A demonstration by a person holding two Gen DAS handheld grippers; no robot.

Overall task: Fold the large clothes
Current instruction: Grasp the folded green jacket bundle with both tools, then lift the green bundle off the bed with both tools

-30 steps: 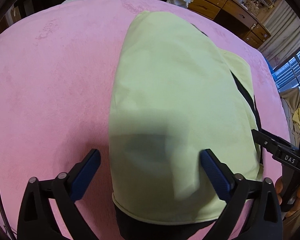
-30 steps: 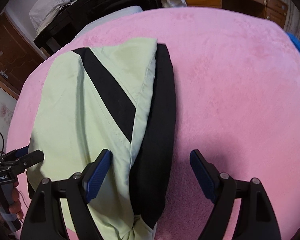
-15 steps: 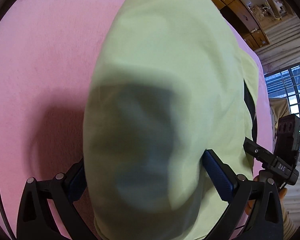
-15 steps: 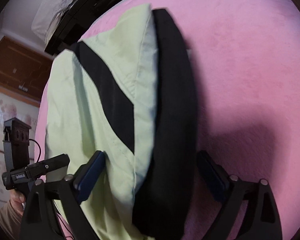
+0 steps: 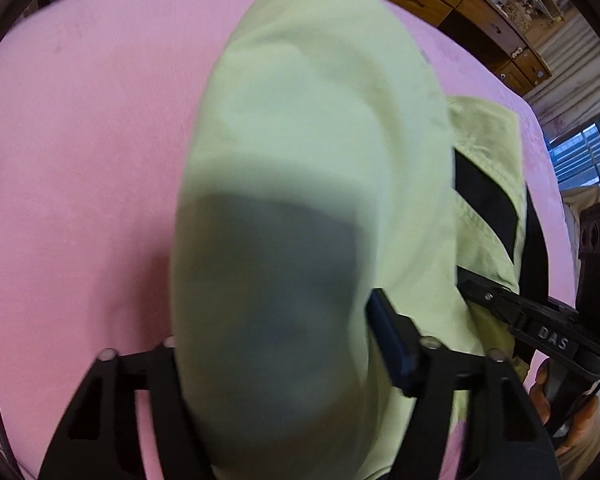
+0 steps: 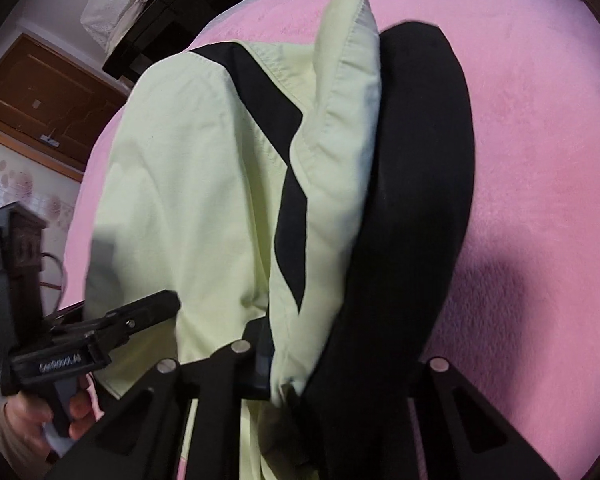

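Bunching garment (image 5: 308, 128) hides both clenched tools' tips, left (image 5: 276, 344) and right (image 6: 340, 368)

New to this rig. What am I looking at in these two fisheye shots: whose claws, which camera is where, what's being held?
No robot here: a person holds a two-finger tool in each hand, and each tool has a fisheye camera looking along its fingers. The left tool appears at the bottom of its own picture, the right tool at the bottom of its own; each also shows in the other's picture, off to the side. On the pink cover lies a pale green garment with black panels. Both tools look closed on its near edge, with cloth bunched between the fingers, apparently for a fold.
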